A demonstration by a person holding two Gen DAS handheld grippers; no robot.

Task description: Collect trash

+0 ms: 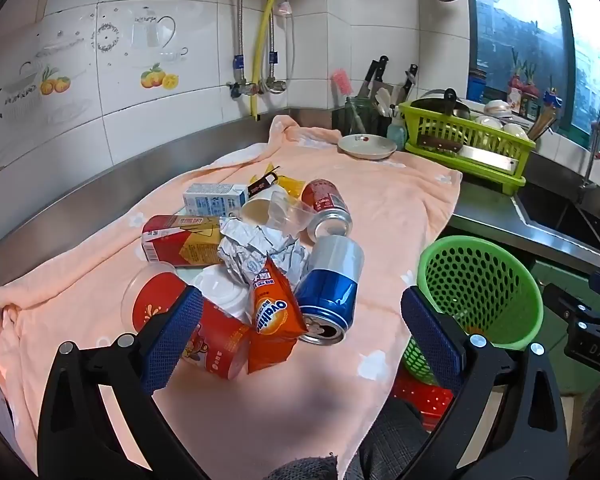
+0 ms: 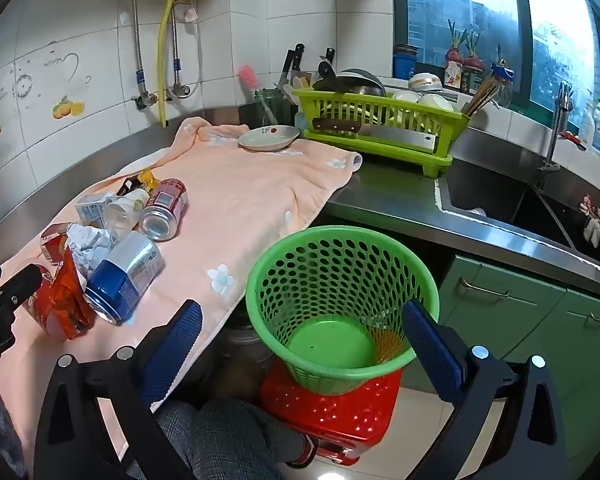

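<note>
I hold both jaws wide and empty: left gripper (image 1: 302,320) faces the trash pile (image 1: 256,256) mid-frame on the bench towel (image 1: 400,208); right gripper (image 2: 302,340) over the green basket (image 2: 340,280), ready to receive.

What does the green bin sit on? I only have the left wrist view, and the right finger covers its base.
Observer: The green basket stands on a red plastic stool beside the counter edge, below the peach towel.
Operator: Anything inside it already?
Observer: No cans or cartons; the right wrist view shows its bare green floor, with only an orange mesh patch on the inner wall.
Operator: Where is the right gripper itself?
Observer: The right gripper is open and empty, hovering over the basket's near rim.
Operator: And past the dish rack?
Observer: A steel sink with a tap sits right of the green dish rack.
</note>
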